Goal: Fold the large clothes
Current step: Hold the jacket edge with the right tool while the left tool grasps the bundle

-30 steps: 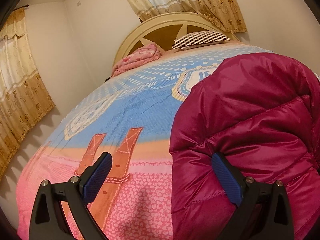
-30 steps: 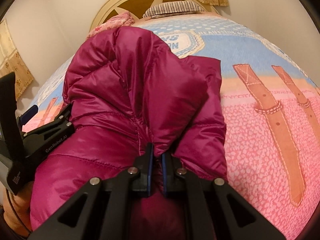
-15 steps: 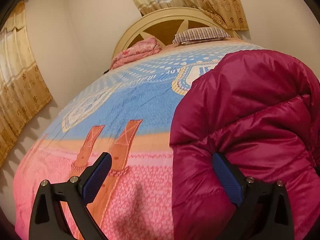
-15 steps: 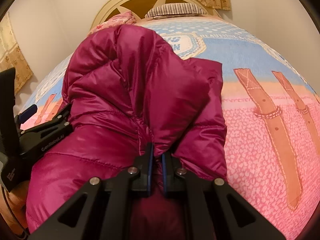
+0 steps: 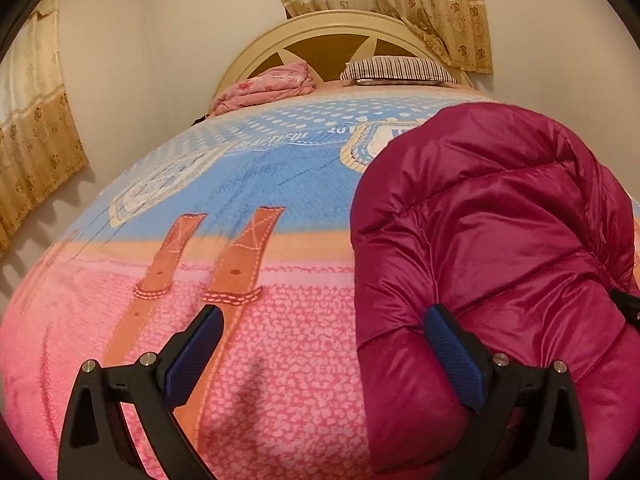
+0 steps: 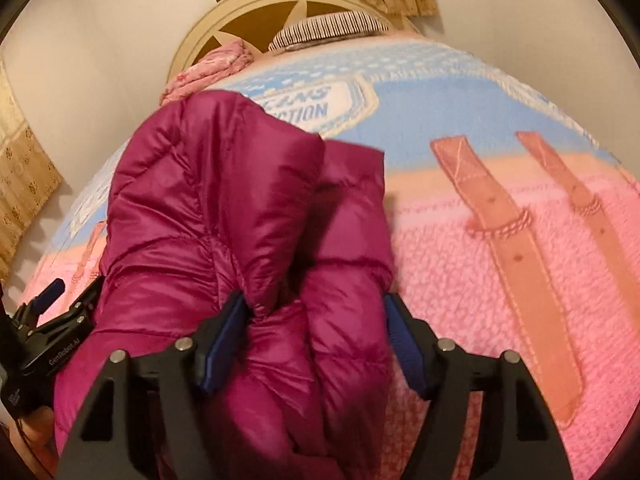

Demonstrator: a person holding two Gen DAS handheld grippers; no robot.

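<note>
Magenta quilted puffer jacket [image 6: 224, 216] bunched on the pink-and-blue blanketed bed [image 5: 248, 360], at 3 o'clock of the spread left claw [image 5: 320, 356]; right claw [image 6: 316, 344] spread astride it; looks light, springy, slippery, so pinch seams.

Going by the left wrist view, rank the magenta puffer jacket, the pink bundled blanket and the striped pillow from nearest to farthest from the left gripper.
From the left gripper:
1. Magenta puffer jacket, right beside its right finger.
2 and 3. Pink bundled blanket, far left at the headboard, and striped pillow, far centre-right. Both lie at the headboard, too close to call.
</note>
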